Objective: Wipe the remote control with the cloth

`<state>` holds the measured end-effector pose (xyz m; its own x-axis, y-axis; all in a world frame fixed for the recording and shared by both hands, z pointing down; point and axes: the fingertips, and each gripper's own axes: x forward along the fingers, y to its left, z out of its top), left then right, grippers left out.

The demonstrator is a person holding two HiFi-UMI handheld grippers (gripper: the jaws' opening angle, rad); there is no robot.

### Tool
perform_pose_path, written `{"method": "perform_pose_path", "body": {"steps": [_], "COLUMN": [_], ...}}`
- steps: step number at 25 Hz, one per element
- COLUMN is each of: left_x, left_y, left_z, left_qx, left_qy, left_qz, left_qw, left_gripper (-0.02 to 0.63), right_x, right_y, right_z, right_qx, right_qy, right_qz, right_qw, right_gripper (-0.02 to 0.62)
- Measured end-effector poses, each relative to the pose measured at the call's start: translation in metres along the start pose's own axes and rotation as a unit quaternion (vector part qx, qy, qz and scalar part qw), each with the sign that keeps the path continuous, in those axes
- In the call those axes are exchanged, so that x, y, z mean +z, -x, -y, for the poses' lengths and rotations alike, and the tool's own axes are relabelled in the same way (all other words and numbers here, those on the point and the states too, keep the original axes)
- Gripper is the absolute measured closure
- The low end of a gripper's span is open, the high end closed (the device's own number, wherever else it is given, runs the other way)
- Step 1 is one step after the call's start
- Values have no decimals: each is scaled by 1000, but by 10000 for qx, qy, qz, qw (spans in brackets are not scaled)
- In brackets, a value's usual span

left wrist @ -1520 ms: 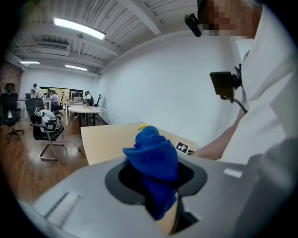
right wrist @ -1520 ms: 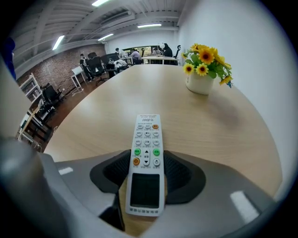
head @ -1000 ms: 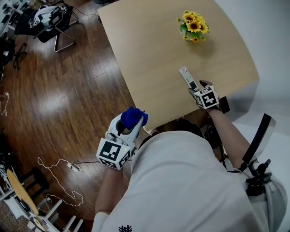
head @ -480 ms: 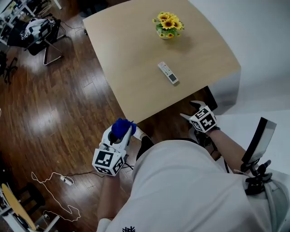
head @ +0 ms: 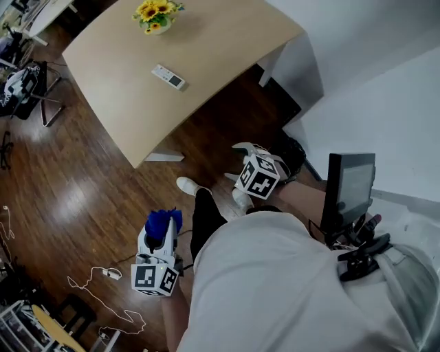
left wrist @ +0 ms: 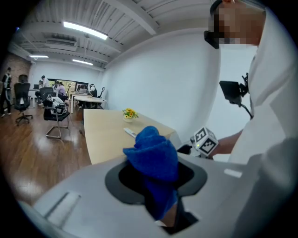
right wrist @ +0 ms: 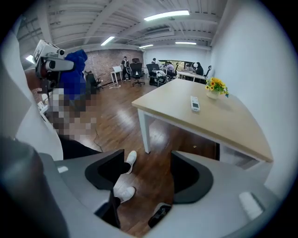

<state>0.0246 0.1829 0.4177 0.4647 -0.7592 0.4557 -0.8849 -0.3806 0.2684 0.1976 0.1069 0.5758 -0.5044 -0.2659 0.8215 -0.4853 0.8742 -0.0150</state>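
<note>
The white remote control point(head: 168, 77) lies on the light wooden table point(head: 117, 89), far from both grippers; it also shows small in the left gripper view point(left wrist: 130, 133) and the right gripper view point(right wrist: 195, 103). My left gripper point(head: 162, 227) hangs low over the wood floor, shut on a bunched blue cloth point(head: 162, 222) that fills its jaws point(left wrist: 153, 160). My right gripper point(head: 242, 162) is held beside the person's body, off the table, open with nothing between its jaws point(right wrist: 148, 173).
A pot of yellow flowers point(head: 157, 14) stands at the table's far end. A white cable point(head: 96, 278) trails on the floor at lower left. A black chair point(head: 26, 89) stands left of the table. A dark monitor point(head: 350, 185) sits at right, white walls behind.
The person has stepped back from the table. My right gripper, which was at the remote, has pulled away and now hangs off the table. The left still holds the cloth.
</note>
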Motion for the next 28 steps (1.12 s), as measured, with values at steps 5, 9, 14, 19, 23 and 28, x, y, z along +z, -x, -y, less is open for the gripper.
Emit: {"method": "perform_pose_path", "body": {"steps": [5,9,14,19,23,28], "left_x": [-29,-17,-22,-70,-110,-119], "left_y": [20,26,68,139,199,212], "left_z": [33,57,84,66,46,38], "left_qx": [-153,-476,-739,-721,-774,-832], "left_qy": [-262,-618,-811,-508,-324,-387], "left_qz": [-189,12,316,386,410,482], "left_qw": [9994,9970,9935,9954,9956,9946], "left_gripper": [460,460,460,460,460,460], "right_x": [-32,-39,-36,-12,4,5], "right_y": [21,50,81,95,112,120], "right_z": [-36,-44,-77,-140,-202,-221], "right_qx": [53,-275,-602,-807,-991,-1170], "right_qy": [-115,-322,-213,-59,26,173], "right_qz": [164,377,546,706,754,792], "right_qw": [9998,9984,9965,9942,9922,9898], "right_gripper": [281,281,281,281,281,281]}}
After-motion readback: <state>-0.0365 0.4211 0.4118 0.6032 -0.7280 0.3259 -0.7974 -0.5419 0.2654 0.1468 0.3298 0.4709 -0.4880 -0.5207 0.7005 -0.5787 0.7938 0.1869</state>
